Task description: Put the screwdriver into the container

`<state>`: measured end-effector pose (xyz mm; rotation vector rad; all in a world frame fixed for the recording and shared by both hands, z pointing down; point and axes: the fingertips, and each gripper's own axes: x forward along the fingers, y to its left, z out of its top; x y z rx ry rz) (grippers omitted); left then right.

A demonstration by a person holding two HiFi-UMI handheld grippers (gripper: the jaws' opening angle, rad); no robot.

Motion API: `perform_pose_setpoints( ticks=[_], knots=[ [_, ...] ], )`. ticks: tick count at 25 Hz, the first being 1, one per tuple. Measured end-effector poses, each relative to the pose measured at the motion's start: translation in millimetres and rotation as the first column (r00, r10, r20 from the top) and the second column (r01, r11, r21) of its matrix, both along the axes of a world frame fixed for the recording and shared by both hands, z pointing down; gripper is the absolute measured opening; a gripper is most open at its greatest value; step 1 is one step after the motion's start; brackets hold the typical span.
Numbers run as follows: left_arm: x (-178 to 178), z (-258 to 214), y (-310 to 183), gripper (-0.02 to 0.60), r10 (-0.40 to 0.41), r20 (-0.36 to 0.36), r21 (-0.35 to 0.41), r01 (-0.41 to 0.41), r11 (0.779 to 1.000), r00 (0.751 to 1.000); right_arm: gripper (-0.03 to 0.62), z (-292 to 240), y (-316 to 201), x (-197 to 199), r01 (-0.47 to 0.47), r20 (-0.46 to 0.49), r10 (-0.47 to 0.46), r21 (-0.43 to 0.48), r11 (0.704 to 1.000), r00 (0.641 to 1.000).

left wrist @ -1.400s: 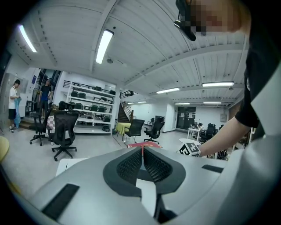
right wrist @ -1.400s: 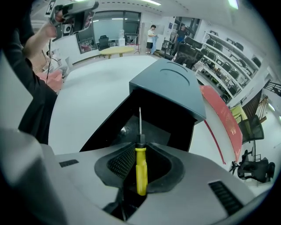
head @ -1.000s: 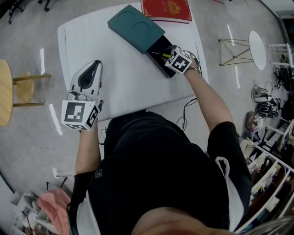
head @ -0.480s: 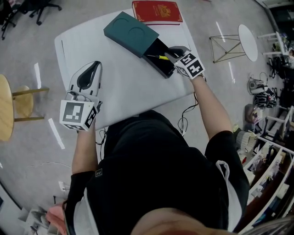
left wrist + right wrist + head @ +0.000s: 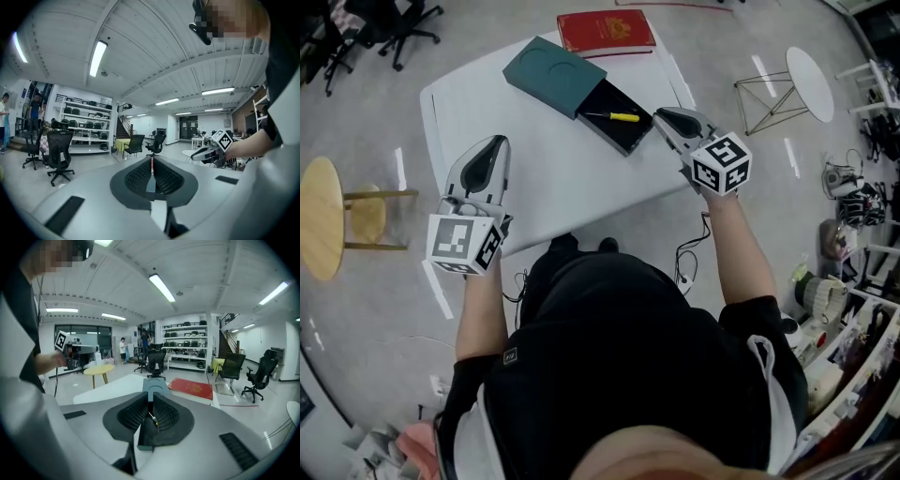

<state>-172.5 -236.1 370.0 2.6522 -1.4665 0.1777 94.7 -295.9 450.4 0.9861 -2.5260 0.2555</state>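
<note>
The screwdriver [image 5: 615,116] lies inside the open drawer of the teal container [image 5: 551,73], which sits at the far side of the white bench [image 5: 567,183] beside a red book [image 5: 607,31]. The right gripper [image 5: 660,113] hovers just beside the drawer, its fingers a narrow gap apart and holding nothing. The left gripper [image 5: 498,142] hangs over bare bench, fingers pressed together. A wooden stool [image 5: 323,217] and a round white table [image 5: 811,82] stand on the grey floor.

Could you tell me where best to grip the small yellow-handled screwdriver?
Take the yellow handle, its thickest part, from above, jaws across it: the yellow-handled screwdriver lies flat in the black drawer of the teal box, whose walls likely block a sideways approach.
</note>
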Motion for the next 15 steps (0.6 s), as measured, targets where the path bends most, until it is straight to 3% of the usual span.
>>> perform_pose_setpoints(
  ticks=[7,15],
  knots=[
    [50.3,-17.6,49.9,0.026,-0.015,0.019,0.025,0.015,1.000,1.000,0.049,-55.4,68.8,47.3,-0.033,0.205,0.014,0.086,0.996,0.979],
    [89.8,-44.8,94.3,0.026,-0.047,0.041,0.043,0.045,0.998,0.998,0.044,-107.5,123.8,107.5,-0.069,0.392,-0.007,0.180,0.981,0.920]
  ],
)
